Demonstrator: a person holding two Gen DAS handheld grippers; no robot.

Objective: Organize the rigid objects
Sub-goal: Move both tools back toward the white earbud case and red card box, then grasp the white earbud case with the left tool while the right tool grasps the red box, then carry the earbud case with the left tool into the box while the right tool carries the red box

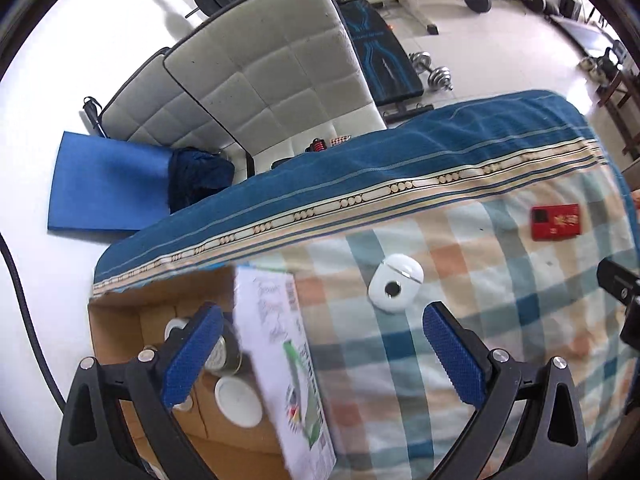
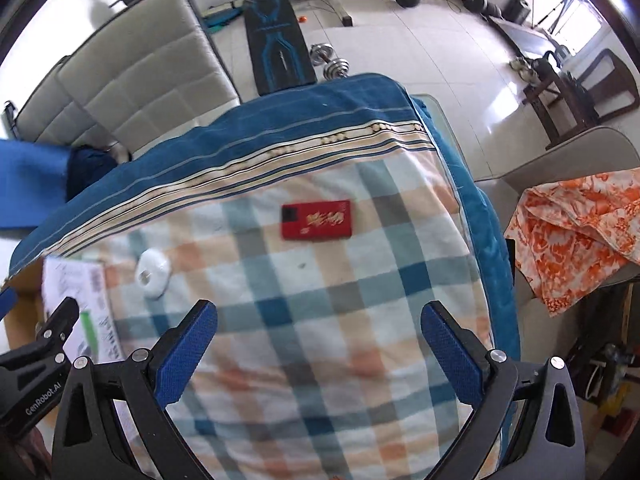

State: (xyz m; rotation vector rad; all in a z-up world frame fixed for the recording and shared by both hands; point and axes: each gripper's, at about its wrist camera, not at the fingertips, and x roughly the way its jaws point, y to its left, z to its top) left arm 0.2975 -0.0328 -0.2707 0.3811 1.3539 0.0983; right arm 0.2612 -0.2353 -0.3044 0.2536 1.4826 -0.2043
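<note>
Both grippers hang above a tabletop [image 2: 304, 304] covered by a checked cloth with a blue striped border, and both are spread wide with nothing between their blue pads. The left gripper [image 1: 320, 356] sits over the left edge of the tabletop, its left finger [image 1: 192, 356] above an open cardboard box [image 1: 116, 344] and its right finger above the cloth. Inside the box lie a metal can [image 1: 226, 354] and a round white lid [image 1: 238, 402], with other small round items partly hidden behind the finger. A flat white carton [image 1: 280, 360] with green print leans against the box's right wall, its long side running away from the camera. Just beyond the left gripper's opening, a small white oval case [image 1: 396, 286] with a dark round spot rests on the cloth — apart from the carton and from the pads. Farther right and toward the striped border lies a red rectangular box [image 2: 316, 219] with gold lettering, flat on the cloth, well apart from the white case. The right gripper [image 2: 318, 356] hovers over the middle of the cloth, the red box straight ahead of it and the white case off to its left. Exercise gear stands on the floor beyond.
</note>
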